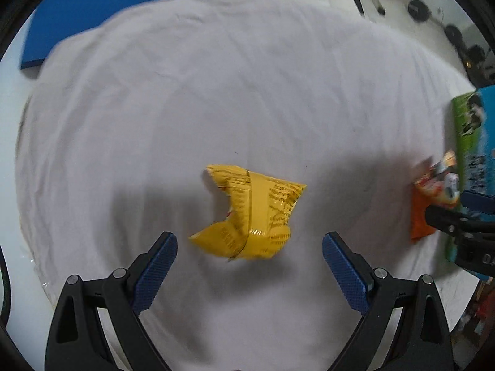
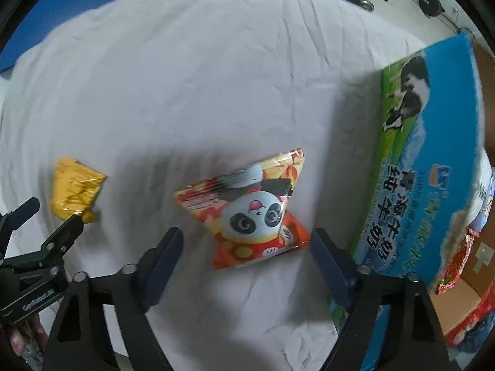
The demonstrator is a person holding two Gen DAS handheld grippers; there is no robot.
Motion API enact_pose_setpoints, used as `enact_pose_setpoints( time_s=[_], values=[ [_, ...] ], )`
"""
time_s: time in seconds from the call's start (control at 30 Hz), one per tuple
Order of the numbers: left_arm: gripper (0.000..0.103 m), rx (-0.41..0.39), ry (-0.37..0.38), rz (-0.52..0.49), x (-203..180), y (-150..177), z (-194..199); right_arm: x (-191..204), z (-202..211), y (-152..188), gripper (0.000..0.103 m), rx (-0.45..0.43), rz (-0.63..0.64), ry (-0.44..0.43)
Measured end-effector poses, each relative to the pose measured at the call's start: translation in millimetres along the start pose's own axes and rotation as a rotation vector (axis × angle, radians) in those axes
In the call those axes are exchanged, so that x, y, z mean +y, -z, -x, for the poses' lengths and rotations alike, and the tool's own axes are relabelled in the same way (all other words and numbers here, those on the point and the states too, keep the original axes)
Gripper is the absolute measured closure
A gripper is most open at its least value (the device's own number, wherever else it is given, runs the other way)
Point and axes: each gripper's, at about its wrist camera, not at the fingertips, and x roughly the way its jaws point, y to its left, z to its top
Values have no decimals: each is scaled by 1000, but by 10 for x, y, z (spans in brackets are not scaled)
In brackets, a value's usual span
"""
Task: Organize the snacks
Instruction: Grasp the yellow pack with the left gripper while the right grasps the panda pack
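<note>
A crumpled yellow snack bag (image 1: 250, 216) lies on the white cloth just ahead of my left gripper (image 1: 249, 247), which hangs open with its blue pads either side of the bag's near end, not touching it. An orange snack bag with a panda print (image 2: 250, 210) lies flat ahead of my right gripper (image 2: 246, 244), also open and empty. The yellow bag (image 2: 75, 190) shows at the left in the right wrist view, and the orange bag (image 1: 433, 198) at the right edge in the left wrist view.
A blue-and-green milk carton box (image 2: 433, 160) stands open at the right, with red snack packets (image 2: 458, 256) inside. A blue mat (image 1: 86, 9) lies beyond the cloth at the far left. White wrinkled cloth (image 1: 247, 92) covers the table.
</note>
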Motion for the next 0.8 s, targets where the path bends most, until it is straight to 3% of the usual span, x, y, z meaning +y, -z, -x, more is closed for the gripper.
enact_pose_setpoints(
  time_s=[0.03,0.1,0.17,0.2,0.37,0.63,0.8],
  values=[
    [7,7,-1,-4,-13,-15,-57,0,-41,-8,27,7,-7,0],
    [10,-2,-7,-1,-16,-39,-121,-14,-121,-14,47,25,-22,3],
    [24,-21,13,23,18,-42,-122,-25,-147,-10,57,18,-36,18],
    [30,-20,31,44,44,-39,-125,-23,-157,-13,59,16,-43,12],
    [34,-20,107,142,177,-18,-138,-12,-154,-12,58,29,-48,-40],
    [34,27,152,152,211,-80,-349,-85,-186,-86,56,52,-73,-70],
    [45,2,147,153,174,-23,-319,-79,-184,-95,60,39,-63,-50]
  ],
)
